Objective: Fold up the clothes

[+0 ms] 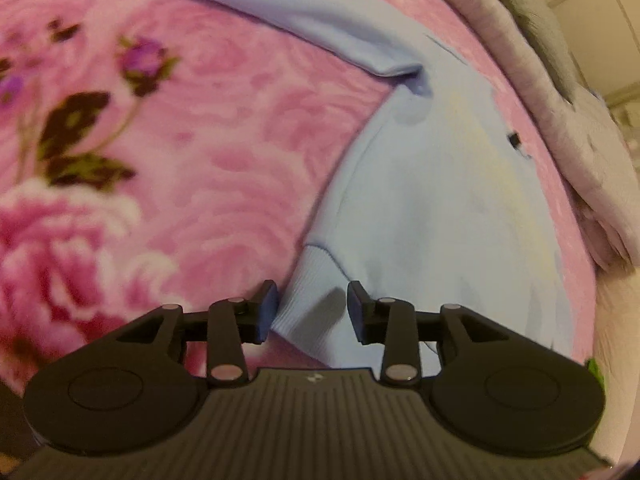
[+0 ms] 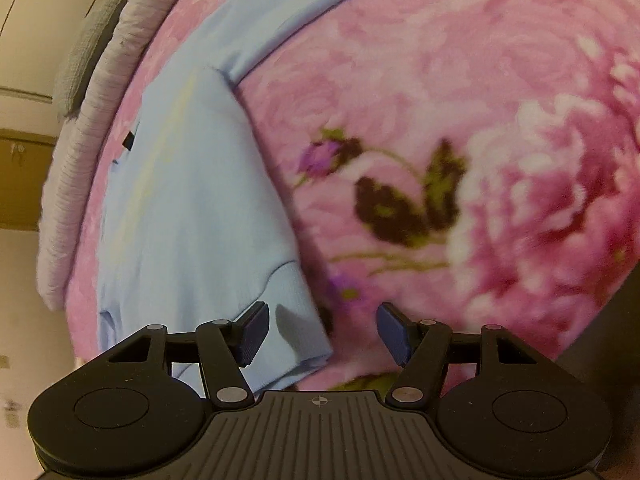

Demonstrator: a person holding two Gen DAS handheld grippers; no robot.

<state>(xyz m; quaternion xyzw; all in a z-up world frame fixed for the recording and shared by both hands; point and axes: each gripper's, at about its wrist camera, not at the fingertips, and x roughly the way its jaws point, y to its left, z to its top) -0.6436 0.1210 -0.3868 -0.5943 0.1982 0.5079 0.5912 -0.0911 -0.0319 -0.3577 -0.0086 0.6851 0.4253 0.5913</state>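
The light blue sweatshirt (image 1: 432, 200) lies flat and unfolded on the pink floral blanket (image 1: 200, 140), its sleeve toward twelve o'clock. Left gripper (image 1: 313, 312) and right gripper (image 2: 320, 334) gape empty over its hem corners; folding remains.

No text, label or number can be read. A small black tag (image 1: 513, 139) on the sweatshirt (image 1: 440, 200) is too blurred.

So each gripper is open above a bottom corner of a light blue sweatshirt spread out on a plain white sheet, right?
Not quite. The sweatshirt lies on a pink blanket printed with large roses, not a plain white sheet; both wrist views show it. The rest holds: the left gripper and right gripper are open over its ribbed hem corners.
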